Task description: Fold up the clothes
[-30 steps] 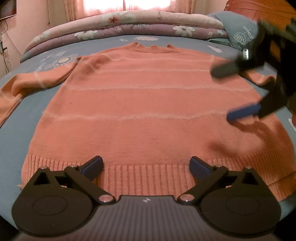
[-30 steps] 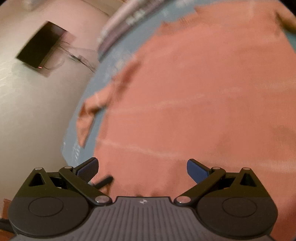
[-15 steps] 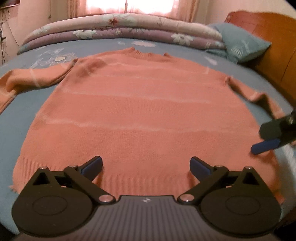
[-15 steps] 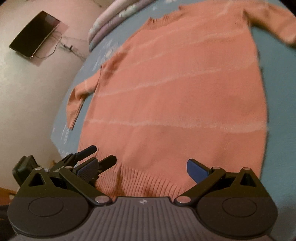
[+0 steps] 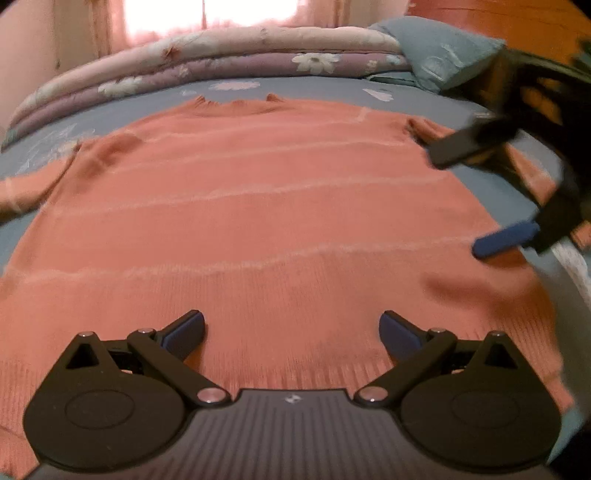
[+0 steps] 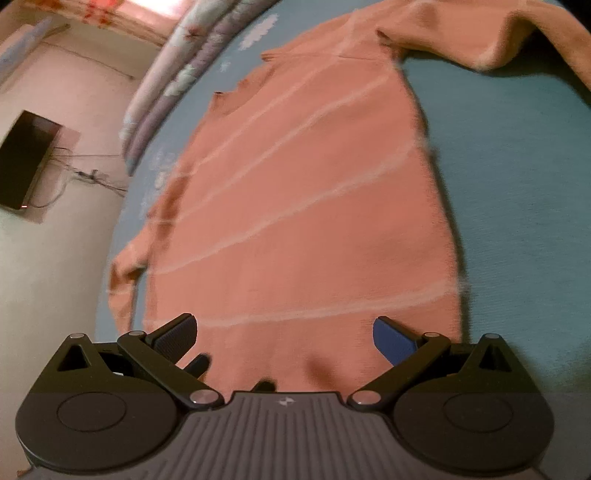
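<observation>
An orange knit sweater (image 5: pixel 266 206) with thin pale stripes lies flat on the blue bedsheet (image 5: pixel 147 107), collar far, ribbed hem near me. My left gripper (image 5: pixel 291 332) hovers open over the hem's middle, nothing between its fingers. In the left wrist view my right gripper (image 5: pixel 476 199) hangs open over the sweater's right edge. The right wrist view shows the sweater (image 6: pixel 306 221) from its lower right side, with the right gripper (image 6: pixel 284 334) open above the hem and the right sleeve (image 6: pixel 480 40) bunched at the top.
Folded floral quilts (image 5: pixel 221 55) are stacked along the far side of the bed and a blue pillow (image 5: pixel 439 55) leans by the wooden headboard (image 5: pixel 517 22). A dark screen (image 6: pixel 26 158) hangs on the wall beyond the bed's left edge.
My left gripper has moved forward over the hem. The right gripper has risen and come back in over the sweater's right edge. Both have stayed open.
</observation>
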A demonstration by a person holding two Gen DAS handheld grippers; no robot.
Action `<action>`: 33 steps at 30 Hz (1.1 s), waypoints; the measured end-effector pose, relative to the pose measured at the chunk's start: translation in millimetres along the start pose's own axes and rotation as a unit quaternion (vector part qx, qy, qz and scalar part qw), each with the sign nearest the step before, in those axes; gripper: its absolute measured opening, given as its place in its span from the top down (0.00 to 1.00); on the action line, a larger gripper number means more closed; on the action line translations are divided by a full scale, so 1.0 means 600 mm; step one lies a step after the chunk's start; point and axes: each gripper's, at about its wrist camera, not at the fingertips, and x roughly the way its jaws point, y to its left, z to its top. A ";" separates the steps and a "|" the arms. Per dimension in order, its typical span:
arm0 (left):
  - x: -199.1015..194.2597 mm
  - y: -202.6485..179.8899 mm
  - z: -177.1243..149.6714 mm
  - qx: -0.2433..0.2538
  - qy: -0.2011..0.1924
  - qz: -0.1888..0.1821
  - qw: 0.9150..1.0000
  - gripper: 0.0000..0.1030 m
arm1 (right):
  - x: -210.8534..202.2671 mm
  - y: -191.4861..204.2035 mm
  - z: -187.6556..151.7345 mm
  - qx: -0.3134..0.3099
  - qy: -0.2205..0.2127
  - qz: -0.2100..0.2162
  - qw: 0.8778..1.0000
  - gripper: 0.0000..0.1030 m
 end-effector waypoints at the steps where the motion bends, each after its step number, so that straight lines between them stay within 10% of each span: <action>1: -0.007 -0.002 -0.003 0.000 0.003 0.000 1.000 0.03 | 0.005 0.000 0.001 0.002 0.001 -0.007 1.000 0.00; 21: -0.038 -0.066 -0.029 0.059 0.008 -0.041 0.997 0.02 | 0.017 0.009 0.009 0.012 -0.013 -0.033 0.999 0.00; 26: -0.045 -0.033 -0.001 0.029 0.018 -0.078 0.996 0.02 | 0.018 0.017 0.005 -0.006 -0.014 -0.043 0.999 0.00; 33: -0.024 0.016 0.033 -0.014 0.005 -0.037 0.999 0.02 | 0.020 0.026 0.003 -0.026 -0.015 -0.058 0.998 0.00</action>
